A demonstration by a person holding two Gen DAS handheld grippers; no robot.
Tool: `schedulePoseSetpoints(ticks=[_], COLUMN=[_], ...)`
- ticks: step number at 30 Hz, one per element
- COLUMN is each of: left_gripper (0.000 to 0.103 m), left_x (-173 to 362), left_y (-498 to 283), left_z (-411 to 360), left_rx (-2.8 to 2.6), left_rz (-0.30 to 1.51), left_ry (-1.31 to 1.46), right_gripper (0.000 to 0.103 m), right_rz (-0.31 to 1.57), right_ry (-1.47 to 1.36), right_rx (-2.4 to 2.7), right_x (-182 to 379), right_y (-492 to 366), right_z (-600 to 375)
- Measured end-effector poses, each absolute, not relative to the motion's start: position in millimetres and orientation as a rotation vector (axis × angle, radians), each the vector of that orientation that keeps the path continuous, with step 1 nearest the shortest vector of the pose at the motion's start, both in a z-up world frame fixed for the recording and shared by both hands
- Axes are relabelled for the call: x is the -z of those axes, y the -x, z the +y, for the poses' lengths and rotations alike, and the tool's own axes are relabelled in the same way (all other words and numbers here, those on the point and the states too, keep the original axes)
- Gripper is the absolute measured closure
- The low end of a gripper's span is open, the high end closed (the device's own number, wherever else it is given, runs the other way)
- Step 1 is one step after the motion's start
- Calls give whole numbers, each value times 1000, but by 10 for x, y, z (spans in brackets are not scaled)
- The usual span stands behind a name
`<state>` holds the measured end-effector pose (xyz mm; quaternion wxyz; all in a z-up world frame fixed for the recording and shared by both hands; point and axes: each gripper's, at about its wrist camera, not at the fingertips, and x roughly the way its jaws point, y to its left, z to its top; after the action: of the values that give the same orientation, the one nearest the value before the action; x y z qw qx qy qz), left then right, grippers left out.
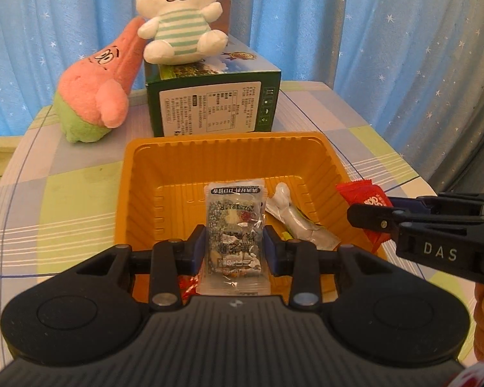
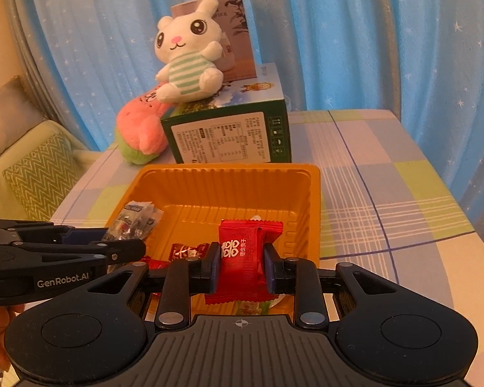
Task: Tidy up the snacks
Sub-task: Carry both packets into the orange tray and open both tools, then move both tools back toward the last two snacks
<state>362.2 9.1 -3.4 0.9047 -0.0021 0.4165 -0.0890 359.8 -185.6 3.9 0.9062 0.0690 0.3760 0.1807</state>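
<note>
An orange plastic tray (image 1: 229,158) (image 2: 229,177) sits on the checked tablecloth. My left gripper (image 1: 235,246) is shut on a clear snack packet (image 1: 234,225) and holds it over the tray's near side; the packet also shows in the right wrist view (image 2: 135,222). My right gripper (image 2: 240,266) is shut on a red candy packet (image 2: 245,258), held above the tray's near right part; it also shows in the left wrist view (image 1: 368,200). A white wrapped snack (image 1: 293,217) and a red wrapped candy (image 2: 187,251) lie in the tray.
A green carton (image 1: 209,103) (image 2: 229,135) stands behind the tray with a white rabbit plush (image 1: 180,16) (image 2: 187,61) on top. A pink plush (image 1: 96,87) (image 2: 142,132) leans at its left. Blue curtains hang behind. A sofa (image 2: 35,167) stands at left.
</note>
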Motion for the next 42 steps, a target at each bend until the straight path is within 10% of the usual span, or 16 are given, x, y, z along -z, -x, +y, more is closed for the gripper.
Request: schedulePoseSetpoints(ticks=[24, 28, 42], left_gripper=[66, 63, 48], left_x=[20, 12, -27], left_y=[-3241, -3046, -2045], left_z=[372, 401, 318], left_rx=[144, 132, 95], left_rz=[816, 816, 837], left_ry=[71, 71, 132], right_gripper=[75, 34, 34], right_rz=[783, 775, 814], right_ry=[-231, -246, -305], right_rx=[-406, -386, -328], right_x=[7, -11, -17], right_y=[-3759, -3696, -2471], right_z=[-1818, -1857, -2255])
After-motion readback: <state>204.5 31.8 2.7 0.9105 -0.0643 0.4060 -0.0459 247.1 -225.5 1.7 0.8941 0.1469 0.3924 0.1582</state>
